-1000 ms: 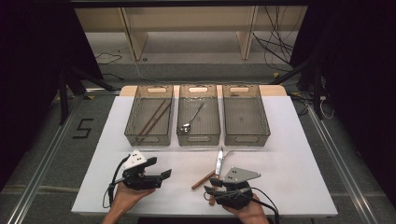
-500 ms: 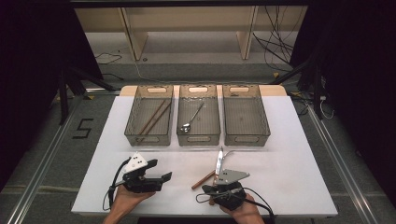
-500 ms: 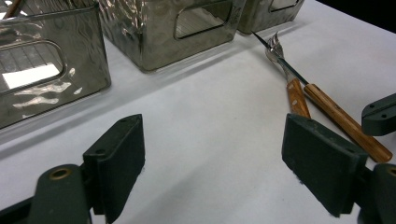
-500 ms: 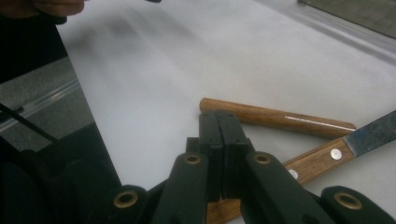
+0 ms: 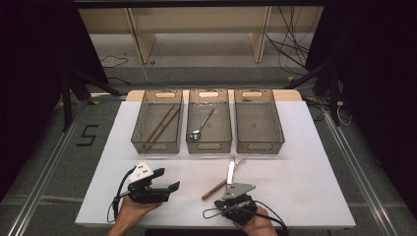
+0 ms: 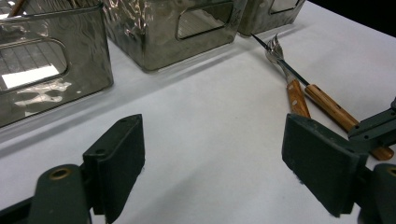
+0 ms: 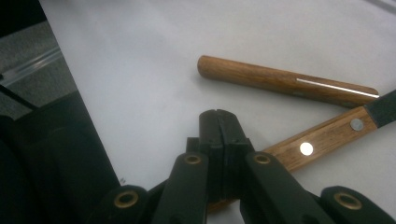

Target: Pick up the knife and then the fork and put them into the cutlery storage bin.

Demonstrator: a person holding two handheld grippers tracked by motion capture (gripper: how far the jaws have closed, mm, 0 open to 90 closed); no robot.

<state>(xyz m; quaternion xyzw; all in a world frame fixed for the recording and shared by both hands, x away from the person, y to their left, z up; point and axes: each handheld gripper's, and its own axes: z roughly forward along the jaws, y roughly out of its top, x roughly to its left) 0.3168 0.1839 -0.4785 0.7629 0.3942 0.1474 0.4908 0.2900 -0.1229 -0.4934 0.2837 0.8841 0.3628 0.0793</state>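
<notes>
On the white worktop (image 5: 305,162), near edge, the right gripper (image 7: 218,122) sits right of centre, jaws pressed fully together. They have just been closing, and the right gripper view shows the pads meeting w/ no gap and nothing visible between them. The riveted wooden handle of a knife (image 7: 322,137) runs under the gripper's body just behind the tips; whether it touches the gripper can't be told. In the high view the knife (image 5: 230,169) points away from the person, blade toward the far bins. A fork (image 6: 292,81) w/ a wooden handle lies crossed w/ it: tines at the far end by the knife tip, rounded handle end (image 7: 280,81) to the left of the knife handle, flat on the worktop.

The left gripper (image 6: 212,163) is near the front edge, left of centre, held in the person's left hand (image 5: 132,214). Jaws stand wide apart, nothing between them, just bare worktop. It points right, toward the knife & fork, but is well apart from them.

Far side: three clear bins in a row. Left bin (image 5: 138,137) holds chopsticks (image 5: 162,123), middle bin (image 5: 209,146) holds a spoon (image 5: 201,125), right bin (image 5: 280,130) stands just beyond the fork tines.
</notes>
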